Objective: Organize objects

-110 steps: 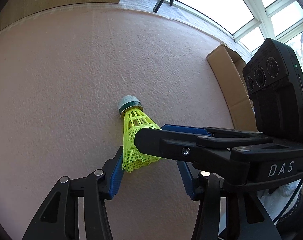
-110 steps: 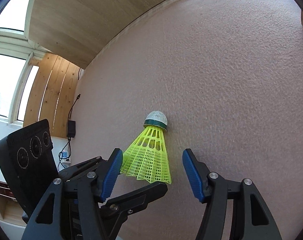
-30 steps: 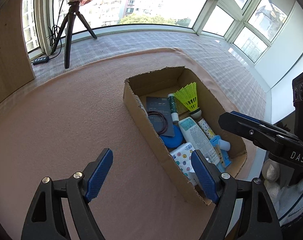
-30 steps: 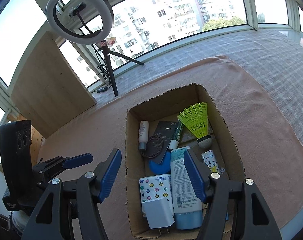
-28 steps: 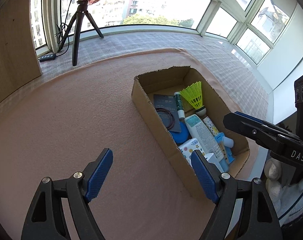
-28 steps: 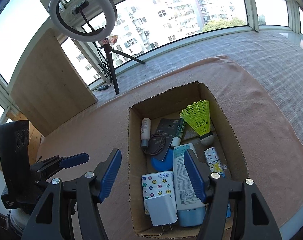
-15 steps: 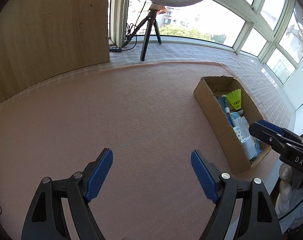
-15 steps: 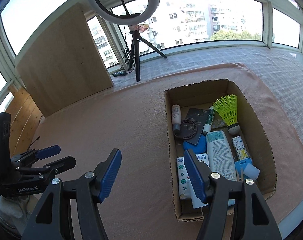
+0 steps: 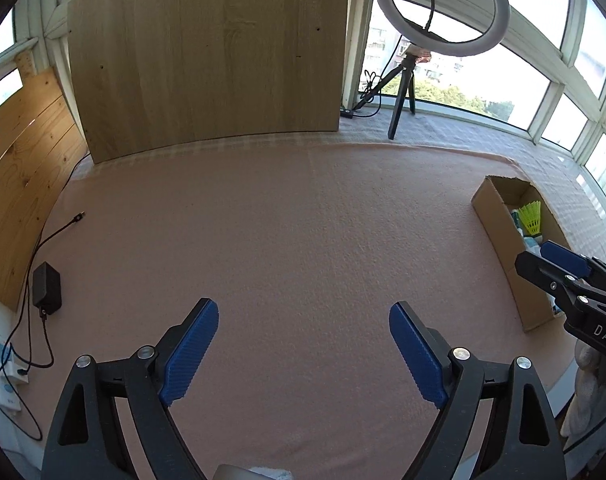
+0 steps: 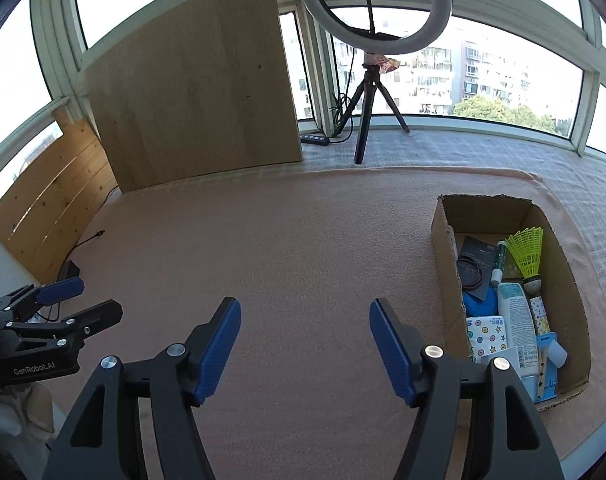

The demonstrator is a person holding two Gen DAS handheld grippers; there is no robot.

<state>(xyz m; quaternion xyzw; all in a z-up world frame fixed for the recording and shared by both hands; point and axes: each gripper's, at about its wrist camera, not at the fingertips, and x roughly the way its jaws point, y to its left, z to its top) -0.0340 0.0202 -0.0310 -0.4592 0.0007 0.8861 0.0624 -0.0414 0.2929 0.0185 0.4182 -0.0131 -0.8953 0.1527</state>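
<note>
Pink blanket (image 10: pixel 303 248) stretches bare under both tools: the left gripper (image 9: pixel 303 356), jaws just widened, and the right gripper (image 10: pixel 305 344), jaws set moderately apart, each hold nothing and touch nothing. Off to the right gripper's right sits the cardboard box (image 10: pixel 443 240), with the yellow shuttlecock (image 10: pixel 527 254) leaning inside among the other bits. I'd call it feather-light with a springy skirt, best pinched at the cork.

Open box (image 10: pixel 442 240) on the right of the pink mat (image 10: pixel 303 248), packed with a yellow shuttlecock (image 10: pixel 527 254), a white bottle (image 10: pixel 515 314), a dotted pack (image 10: pixel 486 334) and more. Right gripper (image 10: pixel 305 346) low in front, jaws apart, nothing between. Left gripper (image 10: pixel 81 300) at the far left, ring light (image 10: pixel 375 4) at the window.
</note>
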